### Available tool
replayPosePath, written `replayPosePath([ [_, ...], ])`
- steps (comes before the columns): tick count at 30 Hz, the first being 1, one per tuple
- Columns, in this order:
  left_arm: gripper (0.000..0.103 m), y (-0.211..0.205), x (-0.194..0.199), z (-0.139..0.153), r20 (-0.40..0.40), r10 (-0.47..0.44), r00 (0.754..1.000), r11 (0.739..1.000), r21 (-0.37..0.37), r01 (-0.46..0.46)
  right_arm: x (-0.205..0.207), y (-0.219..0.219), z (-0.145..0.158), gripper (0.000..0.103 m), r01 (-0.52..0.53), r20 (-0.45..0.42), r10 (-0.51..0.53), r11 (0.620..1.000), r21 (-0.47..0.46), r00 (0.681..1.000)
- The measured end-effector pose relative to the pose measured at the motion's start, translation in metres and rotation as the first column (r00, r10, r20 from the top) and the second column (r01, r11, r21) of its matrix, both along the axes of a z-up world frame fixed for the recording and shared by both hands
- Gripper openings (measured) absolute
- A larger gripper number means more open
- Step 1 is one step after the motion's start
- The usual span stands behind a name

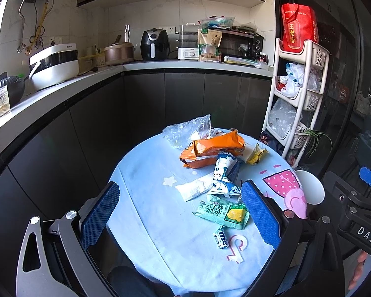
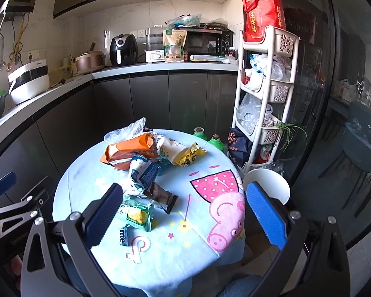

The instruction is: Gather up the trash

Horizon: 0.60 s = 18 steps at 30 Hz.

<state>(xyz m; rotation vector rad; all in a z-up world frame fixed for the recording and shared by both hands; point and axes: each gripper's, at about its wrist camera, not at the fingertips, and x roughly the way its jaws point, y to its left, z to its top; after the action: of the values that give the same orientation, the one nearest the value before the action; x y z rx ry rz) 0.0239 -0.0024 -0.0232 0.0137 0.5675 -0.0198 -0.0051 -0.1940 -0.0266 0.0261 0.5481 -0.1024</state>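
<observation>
Kitchen: dark lower cabinets, appliances along the wall at frame top, small round bench with a pale blue cartoon-print cloth [image 1: 146, 198] at centre.

Left claw [image 1: 180, 212]: blue ribbed pads wide apart, empty, hovering over the bench's near edge. Between the pads in the left wrist view: green-and-yellow swiss-roll wrapper [image 1: 222, 214], small blue-and-white candy wrapper [image 1: 220, 240] below it, crumpled white tissue [image 1: 194, 189] above.

Right claw [image 2: 188, 219]: pads likewise apart, empty, over the pink pig print at lower right.

Further out, frame centre: blue-and-white crumpled packet [image 1: 225, 173], orange snack bag [image 1: 210, 152], clear plastic bag [image 1: 185, 132], yellow wrapper [image 1: 257, 154]. Trash sits heaped, untouched; judgement: both claws are open ready for a first pick, nearest wrappers likeliest.

Right wrist view alone shows a dark brown wrapper [image 2: 162, 196] and two green bottles [image 2: 207, 136] behind the bench. White round bin [image 2: 269, 185] beside the bench, lower right, probably the drop point.
</observation>
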Motion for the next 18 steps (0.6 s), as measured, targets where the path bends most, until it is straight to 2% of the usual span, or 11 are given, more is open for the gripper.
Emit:
replayPosePath([
  [5, 0.095, 0.005, 0.014, -0.009, -0.022, -0.011, 1.000, 1.000, -0.003, 0.011, 0.018, -0.004, -0.004, 0.100, -0.029, -0.018, 0.028, 0.999, -0.018, 0.999],
  [7, 0.095, 0.011, 0.022, -0.017, -0.045, -0.024, 0.999, 1.000, -0.007, 0.024, 0.027, -0.007, -0.017, 0.100, -0.083, -0.049, 0.083, 0.997, 0.007, 0.995],
  [11, 0.095, 0.021, 0.039, -0.037, -0.090, -0.083, 0.992, 0.997, -0.007, 0.083, 0.057, -0.011, -0.054, 0.100, -0.165, -0.198, 0.173, 0.985, 0.059, 0.965],
  [15, 0.095, 0.026, 0.059, -0.054, -0.149, -0.118, 0.982, 0.993, 0.004, 0.120, 0.083, -0.010, -0.079, 0.100, -0.233, -0.240, 0.254, 0.966, 0.115, 0.937],
  [18, 0.094, 0.031, 0.076, -0.062, -0.190, -0.152, 0.970, 0.988, -0.027, 0.150, 0.108, -0.011, -0.089, 0.098, -0.259, -0.244, 0.290, 0.954, 0.154, 0.925],
])
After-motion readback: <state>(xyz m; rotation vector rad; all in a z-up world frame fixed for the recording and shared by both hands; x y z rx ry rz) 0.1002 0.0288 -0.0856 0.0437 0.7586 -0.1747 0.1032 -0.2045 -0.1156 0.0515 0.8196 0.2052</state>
